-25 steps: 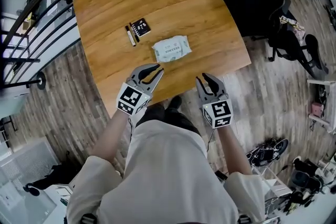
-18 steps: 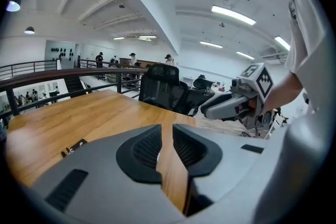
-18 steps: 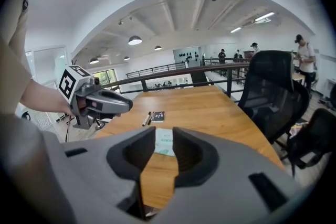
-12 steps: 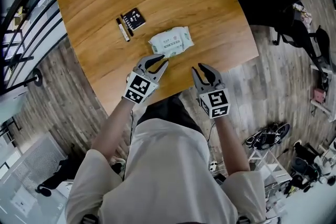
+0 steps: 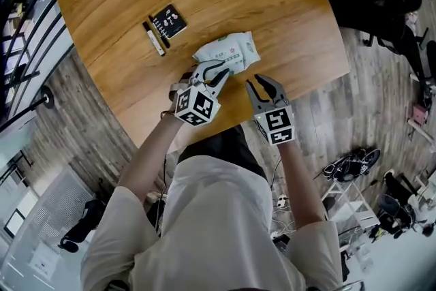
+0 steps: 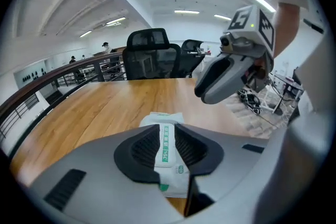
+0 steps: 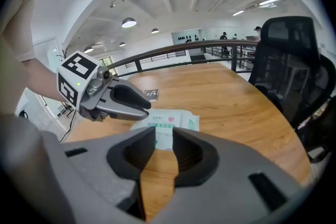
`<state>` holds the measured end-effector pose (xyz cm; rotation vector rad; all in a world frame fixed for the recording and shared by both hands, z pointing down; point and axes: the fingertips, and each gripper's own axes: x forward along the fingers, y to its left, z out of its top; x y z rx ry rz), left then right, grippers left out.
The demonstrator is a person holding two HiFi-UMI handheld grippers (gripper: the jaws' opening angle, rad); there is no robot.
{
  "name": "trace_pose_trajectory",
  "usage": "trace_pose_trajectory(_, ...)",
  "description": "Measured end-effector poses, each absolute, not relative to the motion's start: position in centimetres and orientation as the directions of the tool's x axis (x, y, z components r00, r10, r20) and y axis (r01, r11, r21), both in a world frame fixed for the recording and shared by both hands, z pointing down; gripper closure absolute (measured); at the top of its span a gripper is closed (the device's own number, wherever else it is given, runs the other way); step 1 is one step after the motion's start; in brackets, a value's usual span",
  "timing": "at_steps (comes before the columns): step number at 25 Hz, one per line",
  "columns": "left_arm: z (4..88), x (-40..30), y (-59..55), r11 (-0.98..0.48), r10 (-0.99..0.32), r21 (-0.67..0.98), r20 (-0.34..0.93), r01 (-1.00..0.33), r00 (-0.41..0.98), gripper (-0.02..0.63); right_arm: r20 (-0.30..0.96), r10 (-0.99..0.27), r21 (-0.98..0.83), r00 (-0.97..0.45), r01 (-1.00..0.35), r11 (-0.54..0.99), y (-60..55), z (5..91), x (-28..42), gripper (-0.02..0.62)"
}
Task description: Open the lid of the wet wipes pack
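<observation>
Both brought nearer white-green soft wet wipes pack (image 5: 230,50): left gripper (image 5: 214,72) jaws opening, pack's near end between them; right gripper (image 5: 261,84) jaws spread, empty.

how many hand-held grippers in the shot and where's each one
2. The left hand-held gripper hangs over the near end of the wet wipes pack, jaws opening, not pressing it. The right hand-held gripper is beside it, open, just short of the pack. None seems hidden.

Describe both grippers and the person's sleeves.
Left gripper and right gripper match: grey curved shells, black ribbed pads inside the jaws, each topped by a cube of black-and-white square markers with a green light. The left's jaws are opening, the pack showing between them, ungripped. Short pale beige sleeves.
</observation>
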<state>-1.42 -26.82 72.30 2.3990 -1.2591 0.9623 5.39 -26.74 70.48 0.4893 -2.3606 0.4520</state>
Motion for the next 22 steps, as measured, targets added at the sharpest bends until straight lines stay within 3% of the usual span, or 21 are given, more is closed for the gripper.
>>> trace_pose_trajectory(11, 76.9, -0.1, -27.8, -0.737, -0.547, -0.181, 0.725, -0.652, 0.418, 0.486, 0.711, -0.140, -0.185, -0.689, -0.375, 0.908, -28.0, 75.8, 3.7, 0.508)
trace_pose_trajectory(22, 78.4, 0.4, -27.8, -0.760, -0.561, -0.250, 0.717, -0.600, 0.413, 0.477, 0.729, -0.122, -0.152, -0.673, -0.333, 0.931, -28.8, 79.2, 3.4, 0.508)
